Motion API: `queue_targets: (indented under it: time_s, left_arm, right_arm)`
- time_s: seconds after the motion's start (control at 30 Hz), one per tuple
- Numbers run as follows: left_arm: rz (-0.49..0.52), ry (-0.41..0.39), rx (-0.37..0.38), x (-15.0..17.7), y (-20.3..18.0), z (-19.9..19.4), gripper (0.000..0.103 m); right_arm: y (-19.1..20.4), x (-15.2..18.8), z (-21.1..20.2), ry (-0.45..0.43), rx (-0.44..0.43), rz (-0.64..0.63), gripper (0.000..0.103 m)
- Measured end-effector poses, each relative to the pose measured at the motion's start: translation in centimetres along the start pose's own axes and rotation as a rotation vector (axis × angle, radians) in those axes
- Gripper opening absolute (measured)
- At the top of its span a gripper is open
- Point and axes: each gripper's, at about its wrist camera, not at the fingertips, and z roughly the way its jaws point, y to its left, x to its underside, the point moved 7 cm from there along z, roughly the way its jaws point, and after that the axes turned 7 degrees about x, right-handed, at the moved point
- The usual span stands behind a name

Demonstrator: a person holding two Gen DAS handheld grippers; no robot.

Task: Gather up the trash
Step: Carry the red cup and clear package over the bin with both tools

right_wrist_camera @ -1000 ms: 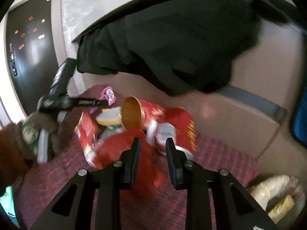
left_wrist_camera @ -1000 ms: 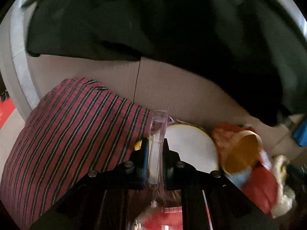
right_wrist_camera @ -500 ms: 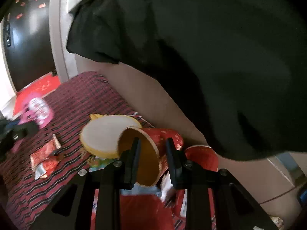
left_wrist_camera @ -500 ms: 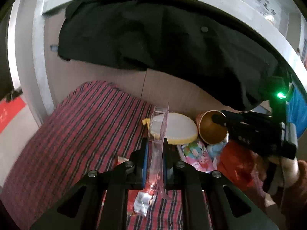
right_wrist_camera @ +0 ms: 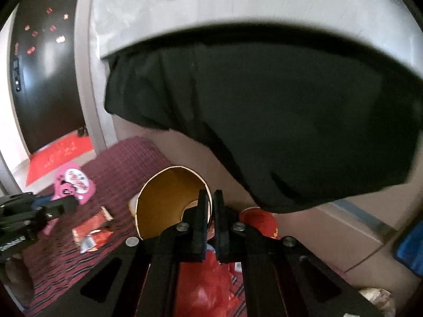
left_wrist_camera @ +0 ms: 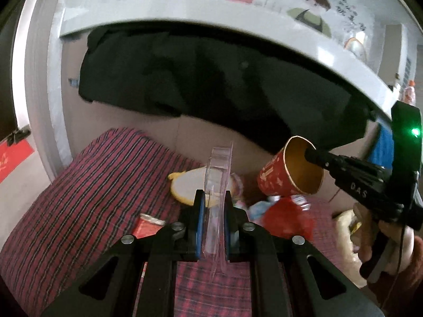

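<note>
My left gripper [left_wrist_camera: 212,203] is shut on a clear plastic blister pack [left_wrist_camera: 218,174] and holds it upright above a red striped cloth [left_wrist_camera: 87,185]. My right gripper [right_wrist_camera: 210,198] is shut on the rim of a red paper cup with a gold inside [right_wrist_camera: 164,200], lifted off the cloth. The cup also shows in the left wrist view [left_wrist_camera: 288,170], with the right gripper [left_wrist_camera: 312,155] pinching its rim. In the right wrist view the left gripper [right_wrist_camera: 68,203] holds the pack, whose pink card face [right_wrist_camera: 74,182] shows.
On the cloth lie a round yellow-rimmed lid [left_wrist_camera: 189,187], red wrappers [right_wrist_camera: 92,227], a red plastic bag [right_wrist_camera: 211,285] and another red cup [right_wrist_camera: 260,220]. A black garment [right_wrist_camera: 264,116] hangs over a cardboard box [right_wrist_camera: 330,227] behind. A pale bag [left_wrist_camera: 346,237] lies at the right.
My right gripper has closed on the cup's rim and lifted it off the pile. My left gripper has drawn back and upward with the plastic pack still in it.
</note>
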Motion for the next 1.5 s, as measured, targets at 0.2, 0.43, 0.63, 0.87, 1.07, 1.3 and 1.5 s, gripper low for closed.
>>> queue_targets:
  time_s: [0.2, 0.43, 0.63, 0.87, 1.07, 1.3, 1.5]
  left_arm:
    - [0.066, -0.054, 0.013, -0.5, -5.4, -2.4, 0.012]
    - [0.135, -0.085, 0.06, -0.8, -13.5, -3.9, 0.012]
    - [0.201, -0.097, 0.106, -0.9, -20.9, -3.7, 0.012]
    - [0.288, -0.13, 0.137, 0.1, -29.2, -2.9, 0.012]
    - [0.323, -0.081, 0.193, 2.9, -34.1, -0.8, 0.013]
    - [0.321, -0.006, 0.256, 6.1, -36.1, 2.2, 0.012]
    - [0.289, 0.067, 0.296, 8.7, -36.0, 4.9, 0.013]
  right_arm:
    - [-1.8, 0.6, -6.4, -0.083, 0.022, -0.011, 0.003]
    - [-6.8, 2.3, -13.8, -0.154, 0.081, 0.038, 0.003]
    - [-12.2, 3.4, -18.6, -0.204, 0.153, 0.078, 0.003]
    - [-19.1, 6.8, -23.3, -0.214, 0.255, 0.127, 0.003]
    - [-22.7, 10.3, -24.8, -0.19, 0.312, 0.154, 0.003]
    - [-25.5, 13.4, -25.2, -0.168, 0.329, 0.211, 0.003]
    - [-26.8, 15.3, -24.2, -0.134, 0.326, 0.243, 0.003]
